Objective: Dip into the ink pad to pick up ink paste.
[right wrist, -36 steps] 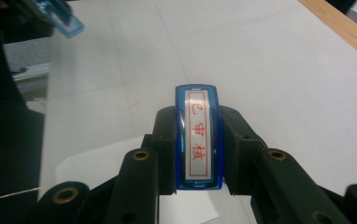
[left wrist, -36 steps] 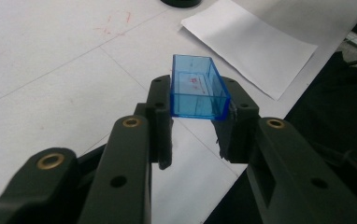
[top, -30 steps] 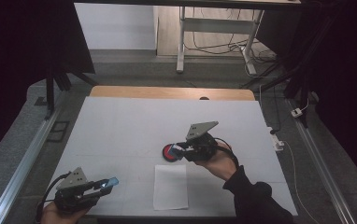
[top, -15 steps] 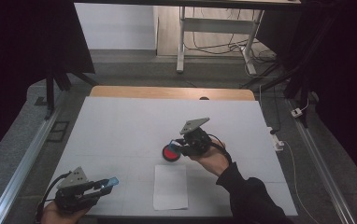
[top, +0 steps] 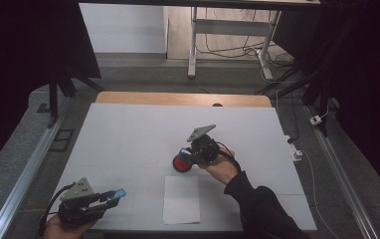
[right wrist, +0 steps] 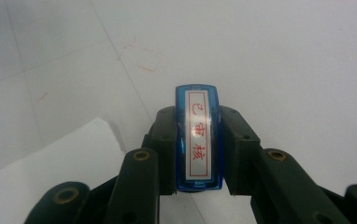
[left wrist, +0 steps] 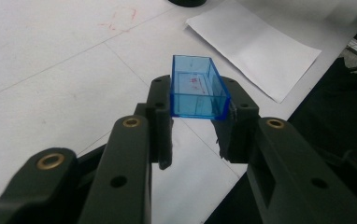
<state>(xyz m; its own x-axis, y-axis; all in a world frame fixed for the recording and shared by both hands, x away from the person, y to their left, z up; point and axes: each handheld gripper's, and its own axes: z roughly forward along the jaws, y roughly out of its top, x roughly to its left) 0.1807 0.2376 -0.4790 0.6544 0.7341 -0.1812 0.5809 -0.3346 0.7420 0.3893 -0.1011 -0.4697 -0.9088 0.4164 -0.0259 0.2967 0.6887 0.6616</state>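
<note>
My left gripper (top: pixel 109 197) rests at the table's near left corner, shut on a clear blue rectangular cap (left wrist: pixel 197 88) whose open side faces up; the same cap (top: pixel 117 193) juts out to the right. At the table's middle my right gripper (top: pixel 185 153) is shut on a blue stamp (right wrist: pixel 199 135), gripped by its sides, with a white label of red characters facing the camera. A round red pad in a black rim (top: pixel 180 163) lies just under and left of its tips. A white sheet of paper (top: pixel 181 199) lies nearer the front edge.
The white table cover (top: pixel 128 134) carries faint red marks (right wrist: pixel 141 56). The sheet's corner (right wrist: pixel 36 172) lies left of the right jaws. Metal rails (top: pixel 26 174) run along both table sides, and cables (top: pixel 305 164) trail at the right.
My right hand has shifted a little to the left and lower with the stamp in it. The left hand and its cap have stayed in place.
</note>
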